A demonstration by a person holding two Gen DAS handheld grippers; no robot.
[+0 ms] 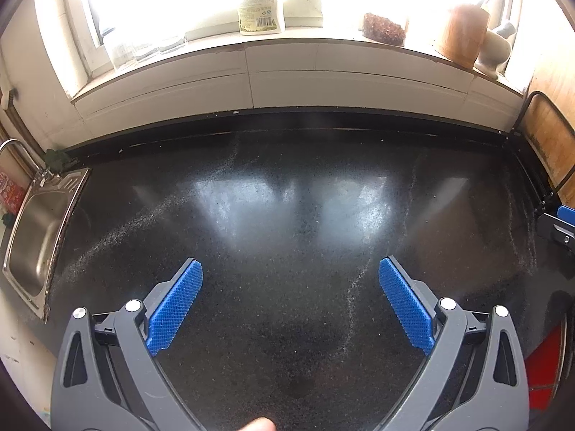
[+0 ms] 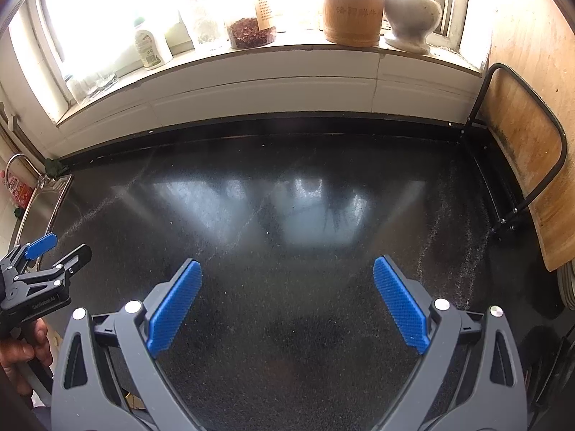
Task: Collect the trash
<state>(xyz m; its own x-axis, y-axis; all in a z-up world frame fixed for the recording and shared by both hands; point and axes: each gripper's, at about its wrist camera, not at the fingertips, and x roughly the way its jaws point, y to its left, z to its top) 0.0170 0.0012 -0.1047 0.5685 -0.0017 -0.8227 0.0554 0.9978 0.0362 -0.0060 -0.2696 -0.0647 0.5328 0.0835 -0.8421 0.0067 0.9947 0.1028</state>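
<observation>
My left gripper (image 1: 290, 262) hangs open over a black speckled countertop (image 1: 287, 194), and its blue pads (image 1: 176, 305) hold nothing. My right gripper (image 2: 286, 261) is open as well, above the same countertop (image 2: 287, 215), with an empty gap between its fingers. In the right wrist view the left gripper (image 2: 66, 246) shows at the left edge, open, with a hand (image 2: 21, 352) on its handle. The right gripper (image 1: 555, 219) pokes in at the right edge of the left wrist view. Only faint dusty streaks (image 1: 352, 287) mark the counter; no loose piece of trash shows in either view.
A steel sink (image 1: 36, 237) with a tap is set into the counter's left end. The window sill holds a white bottle (image 1: 260, 14), a jar of red bits (image 1: 382, 28), a bamboo holder (image 2: 352, 7) and a stone mortar (image 2: 411, 18). A wooden board (image 2: 521, 165) leans in a rack at right. Something red (image 1: 542, 366) sits at lower right.
</observation>
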